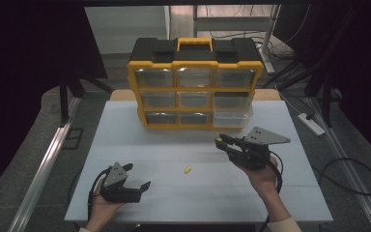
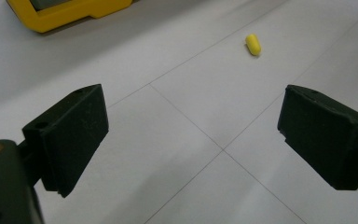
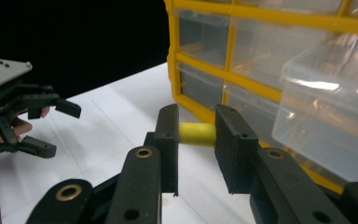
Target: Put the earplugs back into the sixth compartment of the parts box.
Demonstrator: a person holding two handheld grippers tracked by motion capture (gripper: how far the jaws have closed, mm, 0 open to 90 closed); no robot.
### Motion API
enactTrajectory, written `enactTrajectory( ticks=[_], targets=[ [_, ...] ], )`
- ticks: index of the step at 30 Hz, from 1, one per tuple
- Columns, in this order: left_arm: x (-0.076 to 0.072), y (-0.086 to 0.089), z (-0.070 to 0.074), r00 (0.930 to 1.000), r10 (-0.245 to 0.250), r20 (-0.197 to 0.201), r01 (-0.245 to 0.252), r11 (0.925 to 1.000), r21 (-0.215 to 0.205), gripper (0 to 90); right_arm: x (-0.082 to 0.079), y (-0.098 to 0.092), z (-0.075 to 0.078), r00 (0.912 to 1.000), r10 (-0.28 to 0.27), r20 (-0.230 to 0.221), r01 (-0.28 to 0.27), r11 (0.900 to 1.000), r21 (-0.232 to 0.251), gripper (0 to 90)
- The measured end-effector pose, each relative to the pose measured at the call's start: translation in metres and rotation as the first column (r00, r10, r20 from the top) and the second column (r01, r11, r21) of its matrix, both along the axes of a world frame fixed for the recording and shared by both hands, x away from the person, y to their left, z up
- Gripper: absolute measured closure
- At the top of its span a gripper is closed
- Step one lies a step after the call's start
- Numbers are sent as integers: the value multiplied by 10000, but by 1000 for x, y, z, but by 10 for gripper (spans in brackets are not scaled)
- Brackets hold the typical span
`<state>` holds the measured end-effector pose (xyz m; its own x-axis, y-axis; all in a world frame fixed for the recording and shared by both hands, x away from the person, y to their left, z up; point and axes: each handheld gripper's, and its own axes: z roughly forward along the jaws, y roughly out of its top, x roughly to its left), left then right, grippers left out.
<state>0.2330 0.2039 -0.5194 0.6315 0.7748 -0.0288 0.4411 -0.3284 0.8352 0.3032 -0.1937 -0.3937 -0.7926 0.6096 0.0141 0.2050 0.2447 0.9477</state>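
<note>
A high view looks down the white table (image 1: 125, 145); two low gripper views share the yellow organizer (image 3: 200, 105).

Right claw (image 1: 221, 141) near organizer (image 1: 194, 84), apparently closed.

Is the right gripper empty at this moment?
No: in the right gripper view, the right gripper has its jaws closed on a small yellow capsule-shaped piece, held above the white table.
</note>
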Motion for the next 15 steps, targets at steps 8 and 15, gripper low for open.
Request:
enactTrajectory(
  ticks=[8, 15],
  targets=[
    [1, 0, 0, 10000, 42, -26, -42, 10000, -5, 84, 10, -3, 16, 9997, -68, 214, 65, 9999, 126, 708],
    [0, 0, 0, 10000, 46, -26, -46, 10000, -4, 84, 20, -3, 30, 9992, -137, 374, 135, 9999, 43, 706]
  ],
)
